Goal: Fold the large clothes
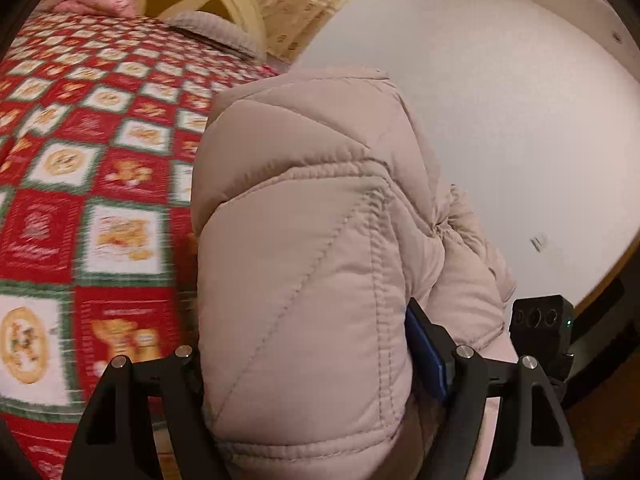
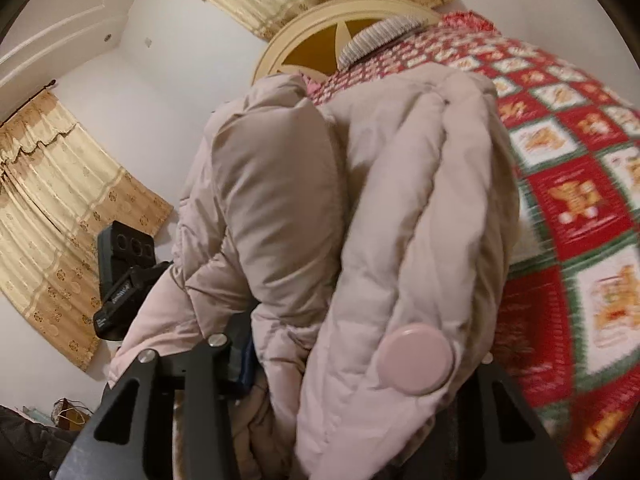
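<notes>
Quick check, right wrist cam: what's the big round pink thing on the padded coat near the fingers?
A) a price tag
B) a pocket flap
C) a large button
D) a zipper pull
C: a smooth, round pink button sits on the edge of the beige quilted coat, close to the right gripper, whose fingers are closed on the bunched fabric.
</notes>
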Demonstrator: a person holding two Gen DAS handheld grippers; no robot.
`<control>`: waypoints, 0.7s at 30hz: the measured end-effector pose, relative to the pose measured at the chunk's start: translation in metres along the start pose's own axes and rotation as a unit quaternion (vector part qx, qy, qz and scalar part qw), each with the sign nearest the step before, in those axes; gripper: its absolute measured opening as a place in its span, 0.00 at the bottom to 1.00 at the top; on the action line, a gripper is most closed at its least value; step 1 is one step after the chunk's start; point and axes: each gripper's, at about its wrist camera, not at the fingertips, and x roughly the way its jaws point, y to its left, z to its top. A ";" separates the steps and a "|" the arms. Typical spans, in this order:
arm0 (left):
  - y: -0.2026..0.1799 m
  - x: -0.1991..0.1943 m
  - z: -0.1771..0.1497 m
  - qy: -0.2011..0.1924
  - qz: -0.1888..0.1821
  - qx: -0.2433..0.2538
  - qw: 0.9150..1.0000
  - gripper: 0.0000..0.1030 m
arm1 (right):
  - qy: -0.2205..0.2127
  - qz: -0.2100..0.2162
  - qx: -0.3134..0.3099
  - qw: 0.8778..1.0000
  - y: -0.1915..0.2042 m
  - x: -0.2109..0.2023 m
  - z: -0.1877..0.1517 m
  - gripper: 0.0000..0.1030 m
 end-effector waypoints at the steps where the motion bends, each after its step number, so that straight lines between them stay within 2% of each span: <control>1: -0.009 0.005 0.003 0.002 -0.009 0.008 1.000 0.75 | -0.007 -0.006 -0.004 1.000 0.002 -0.010 0.003 0.47; 5: -0.047 0.027 0.012 0.018 -0.050 0.034 0.998 0.75 | -0.040 -0.041 -0.023 0.998 0.003 -0.056 0.012 0.47; 9: -0.093 0.065 0.018 0.051 -0.084 0.067 0.993 0.75 | -0.078 -0.077 -0.017 0.994 -0.010 -0.103 0.014 0.47; 14: -0.134 0.121 0.019 0.082 -0.101 0.094 0.987 0.75 | -0.124 -0.123 -0.007 0.985 -0.044 -0.138 0.024 0.47; 18: -0.148 0.171 0.023 0.101 -0.075 0.115 0.985 0.75 | -0.132 -0.154 0.008 0.979 -0.086 -0.135 0.034 0.46; 21: -0.147 0.205 0.024 0.115 -0.025 0.130 0.985 0.75 | -0.122 -0.170 0.021 0.978 -0.124 -0.113 0.045 0.46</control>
